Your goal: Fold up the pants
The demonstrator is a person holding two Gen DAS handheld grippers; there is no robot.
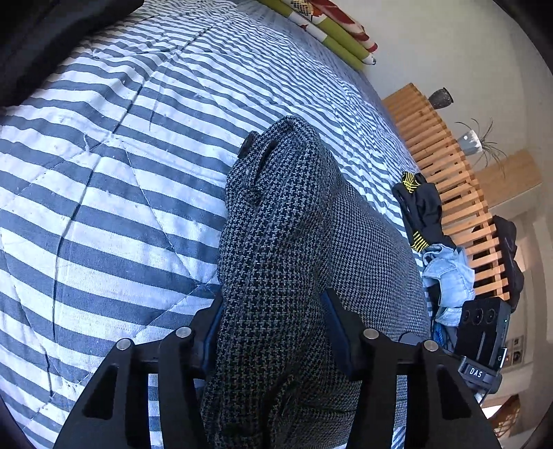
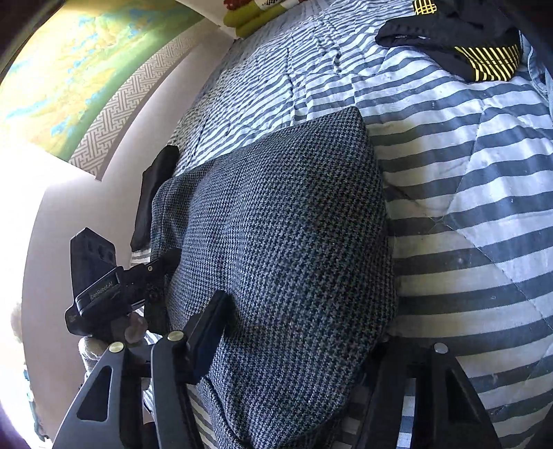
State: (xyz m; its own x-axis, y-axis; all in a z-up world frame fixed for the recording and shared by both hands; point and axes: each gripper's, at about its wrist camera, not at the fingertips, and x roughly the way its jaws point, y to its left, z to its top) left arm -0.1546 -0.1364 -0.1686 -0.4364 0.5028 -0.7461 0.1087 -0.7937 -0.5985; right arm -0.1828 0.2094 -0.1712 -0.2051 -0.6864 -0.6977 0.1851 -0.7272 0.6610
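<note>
Dark houndstooth pants [image 1: 287, 221] lie on a blue and white striped quilt [image 1: 114, 193]. Their waistband end, with a black button [image 1: 248, 145], points away from me. My left gripper [image 1: 276, 324] is shut on a thick bunch of this cloth, which fills the space between its blue pads. In the right wrist view the folded pants [image 2: 283, 221] spread over the quilt [image 2: 466, 193]. My right gripper [image 2: 293, 345] is shut on their near edge; its left finger [image 2: 207, 331] shows, the right one is under the cloth. The left gripper [image 2: 100, 279] shows at the pants' left side.
A black garment with yellow stripes [image 1: 420, 207] and a light blue denim piece [image 1: 449, 276] lie at the quilt's edge by wooden slats [image 1: 446, 152]. Green pillows [image 1: 331, 31] sit at the head. A black cloth [image 2: 155, 193] lies by the wall under a map [image 2: 69, 69].
</note>
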